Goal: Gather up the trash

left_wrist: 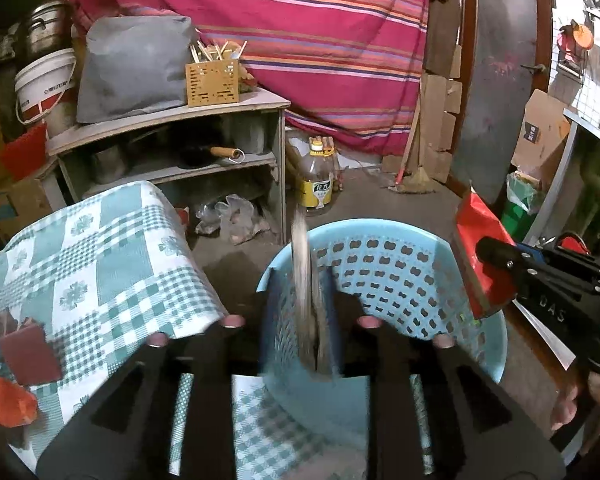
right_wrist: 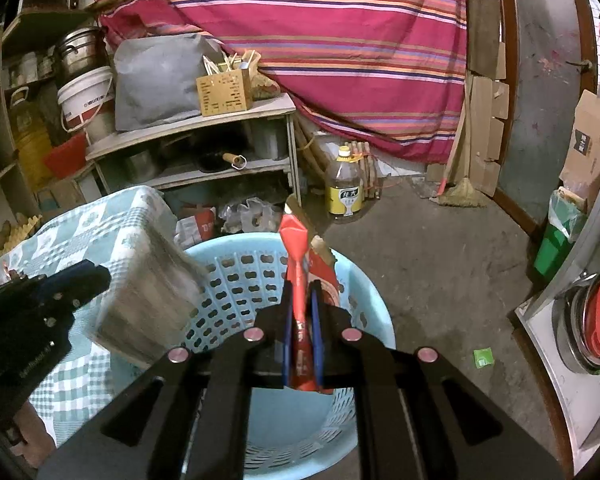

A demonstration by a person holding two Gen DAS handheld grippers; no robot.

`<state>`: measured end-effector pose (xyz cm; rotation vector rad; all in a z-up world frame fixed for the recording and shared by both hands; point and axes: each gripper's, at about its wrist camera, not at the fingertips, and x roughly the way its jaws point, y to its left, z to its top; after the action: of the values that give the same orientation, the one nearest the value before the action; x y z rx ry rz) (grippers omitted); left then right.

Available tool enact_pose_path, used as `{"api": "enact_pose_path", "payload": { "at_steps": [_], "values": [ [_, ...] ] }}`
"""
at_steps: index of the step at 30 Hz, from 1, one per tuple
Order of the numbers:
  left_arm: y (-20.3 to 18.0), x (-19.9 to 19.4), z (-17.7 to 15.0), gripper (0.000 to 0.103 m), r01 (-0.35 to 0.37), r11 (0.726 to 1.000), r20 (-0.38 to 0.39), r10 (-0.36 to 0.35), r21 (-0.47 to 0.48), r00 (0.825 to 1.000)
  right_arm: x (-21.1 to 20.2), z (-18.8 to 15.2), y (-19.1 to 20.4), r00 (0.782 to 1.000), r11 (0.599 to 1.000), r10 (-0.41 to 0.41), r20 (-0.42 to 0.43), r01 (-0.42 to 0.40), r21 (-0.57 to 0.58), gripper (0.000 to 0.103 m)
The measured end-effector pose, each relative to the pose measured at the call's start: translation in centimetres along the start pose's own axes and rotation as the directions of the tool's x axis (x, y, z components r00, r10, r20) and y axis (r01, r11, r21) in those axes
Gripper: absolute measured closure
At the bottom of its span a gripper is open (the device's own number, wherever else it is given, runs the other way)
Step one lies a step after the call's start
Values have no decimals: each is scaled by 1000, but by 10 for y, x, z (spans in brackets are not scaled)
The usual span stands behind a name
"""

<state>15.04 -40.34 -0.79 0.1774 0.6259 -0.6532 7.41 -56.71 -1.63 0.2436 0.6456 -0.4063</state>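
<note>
Across the lower middle of both views sits the pale blue perforated basket (right_wrist: pixel 260 280) on the floor, pushed up against the desk (left_wrist: pixel 100 248) with its green-and-white checked cloth at lower left. Over the basket's mouth both claws are poised with trash. In the right wrist view the right claw (right_wrist: pixel 302 320) is clamped tight on a flattened red packet (right_wrist: pixel 296 280), blue pads pinching its lower end while the top stands up above the far rim; in the left wrist view the same packet shows at the right edge, hanging just over the basket's right rim. The left claw (left_wrist: pixel 312 312) has a grey-brown flat piece of card (left_wrist: pixel 302 280) edge-on between its jaws, and the piece is smeared with motion blur; the jaws stand slightly parted, so I judge it is being let go rather than gripped, though whether a pad still touches it I cannot tell. The step in hand looks like the drop into the basket. To do it well, each piece should be well inside the rim before release, since the card is wide and could catch the near wall and tip out toward the desk; the red packet wants a small carry inward from the rim first. More scraps lie at the lower left on the cloth: a dark red piece (left_wrist: pixel 30 354) and an orange crumple (left_wrist: pixel 8 402). A small green scrap (right_wrist: pixel 483 358) lies on the floor at right.
</note>
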Motion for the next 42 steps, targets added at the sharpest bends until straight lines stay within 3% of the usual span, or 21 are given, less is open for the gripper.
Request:
{"api": "enact_pose_path", "payload": {
  "at_steps": [5, 7, 11, 12, 14, 15, 27, 33, 42],
  "values": [
    [9, -6, -1, 48, -39, 999, 15, 39, -7, 999, 5, -1, 2, 1000, 1000, 1, -14, -1, -12, 95],
    [16, -11, -2, 32, -58, 998, 26, 59, -17, 998, 8, -2, 4, 1000, 1000, 2, -25, -2, -17, 94],
    [32, -23, -4, 23, -92, 995, 45, 94, -36, 995, 14, -4, 8, 999, 1000, -3, -47, 2, -17, 93],
    [35, -25, -4, 21, -100, 994, 48, 102, -37, 994, 16, -4, 9, 998, 1000, -3, -55, 2, -15, 88],
    [42, -31, -4, 17, -119, 992, 54, 121, -40, 991, 19, -5, 11, 998, 1000, -16, -67, 15, -13, 63],
    [46, -34, -5, 15, -129, 991, 59, 132, -43, 990, 19, -5, 12, 998, 1000, -27, -61, 27, -14, 45],
    [121, -86, -13, 9, -235, 965, 72, 244, -118, 967, 6, -1, 48, 999, 997, -44, -19, 43, -66, 31],
    [167, -121, -22, 7, -328, 935, 79, 340, -137, 937, -17, 1, 93, 999, 993, -6, 37, 10, -118, 22],
    [235, -168, -39, 6, -438, 882, 71, 454, -172, 888, -30, -2, 169, 995, 981, 77, 57, -65, -181, 22]
  ]
}}
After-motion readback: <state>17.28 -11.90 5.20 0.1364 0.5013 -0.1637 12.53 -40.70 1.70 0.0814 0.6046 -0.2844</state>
